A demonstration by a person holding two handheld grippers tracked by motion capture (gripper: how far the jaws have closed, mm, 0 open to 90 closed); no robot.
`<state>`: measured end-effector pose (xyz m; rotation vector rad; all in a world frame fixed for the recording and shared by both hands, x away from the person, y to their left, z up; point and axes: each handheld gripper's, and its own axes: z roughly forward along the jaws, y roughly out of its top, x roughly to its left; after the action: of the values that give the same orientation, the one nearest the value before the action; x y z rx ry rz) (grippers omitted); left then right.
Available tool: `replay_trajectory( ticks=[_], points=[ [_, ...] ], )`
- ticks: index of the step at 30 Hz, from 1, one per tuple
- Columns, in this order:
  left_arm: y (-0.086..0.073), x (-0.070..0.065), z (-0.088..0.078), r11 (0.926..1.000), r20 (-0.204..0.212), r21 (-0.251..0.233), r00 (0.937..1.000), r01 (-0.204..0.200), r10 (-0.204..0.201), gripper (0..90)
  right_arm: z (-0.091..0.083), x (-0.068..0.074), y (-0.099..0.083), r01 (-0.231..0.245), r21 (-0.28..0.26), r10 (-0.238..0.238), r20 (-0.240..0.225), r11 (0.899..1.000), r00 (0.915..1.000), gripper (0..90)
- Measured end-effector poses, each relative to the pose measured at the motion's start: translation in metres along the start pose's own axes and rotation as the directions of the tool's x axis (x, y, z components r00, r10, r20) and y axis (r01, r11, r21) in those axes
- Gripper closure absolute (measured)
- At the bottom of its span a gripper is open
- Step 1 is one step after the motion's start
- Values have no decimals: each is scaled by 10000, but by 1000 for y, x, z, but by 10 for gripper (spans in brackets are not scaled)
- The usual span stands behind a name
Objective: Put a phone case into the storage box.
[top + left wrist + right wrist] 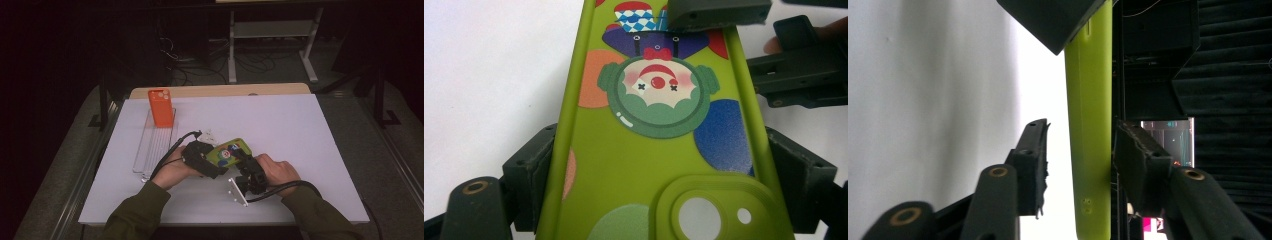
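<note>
A green phone case printed with a clown hangs just above the white table top, held between the two hands. My left gripper is shut on it. In the left gripper view its jaws clamp both long edges of the case near the camera hole. My right gripper reaches the case's other end from the right. In the right gripper view the case stands edge-on between its jaws. One pad lies against it and the other pad stands off with a gap.
An orange phone case stands upright at the far end of a clear slotted rack on the left of the table. A small white piece lies just beyond the hands. Dark floor, cables and a stand lie behind the table.
</note>
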<state>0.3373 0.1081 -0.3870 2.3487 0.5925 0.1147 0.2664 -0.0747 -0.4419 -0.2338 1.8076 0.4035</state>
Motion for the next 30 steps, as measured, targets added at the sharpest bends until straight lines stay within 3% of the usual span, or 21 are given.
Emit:
replay_trajectory(
  ticks=[1, 4, 5, 6, 7, 8, 9, 13, 20, 26, 29, 30],
  points=[
    [0, -2, 1, 9996, 12, -173, 9998, 223, -223, 155, 0, 0, 0, 25, 7, -25, 6, 10000, 10000, 588],
    [0, -1, 1, 10000, 17, -26, 10000, 58, -58, 155, 0, 0, 1, 48, 26, -48, 1, 10000, 10000, 643],
    [0, -2, 2, 9996, 9, -168, 9998, 214, -214, 155, 0, 0, 1, 60, 21, -60, -3, 10000, 10000, 656],
    [0, 0, 0, 10000, -2, 41, 10000, -20, 20, 155, -1, 0, 1, 50, 22, -50, -12, 10000, 10000, 667],
    [0, -1, 1, 9999, -1, -99, 9999, 140, -140, 155, -1, 0, 1, 61, 32, -61, -14, 10000, 10000, 680],
    [0, 0, 0, 10000, -5, 16, 10000, 23, -23, 155, -1, 0, 1, 82, 31, -82, 7, 10000, 10000, 697],
    [0, -2, 2, 9996, -9, -152, 9997, 242, -242, 155, -1, 0, 1, 89, 31, -89, 15, 10000, 10000, 712],
    [0, 0, 1, 9999, 39, -15, 9999, 106, -106, 154, -1, 0, 1, 247, 53, -248, 32, 9997, 9997, 740],
    [0, 1, 0, 10000, 112, 0, 9999, 85, -85, 153, -3, 1, 4, 408, 283, -406, -77, 9988, 9991, 761],
    [-2, 0, -2, 9984, 188, -517, 9996, 213, -203, 139, -4, 0, 4, 375, 234, -376, 57, 9990, 9993, 764],
    [-2, 1, -4, 9964, 324, -727, 9986, 440, -417, 70, -4, -1, 3, 324, 205, -328, 169, 9993, 9993, 764],
    [-2, 3, -6, 9975, 472, -652, 9986, 260, -229, 49, -4, -1, 3, 323, 216, -326, 172, 9992, 9993, 765]
  ],
)
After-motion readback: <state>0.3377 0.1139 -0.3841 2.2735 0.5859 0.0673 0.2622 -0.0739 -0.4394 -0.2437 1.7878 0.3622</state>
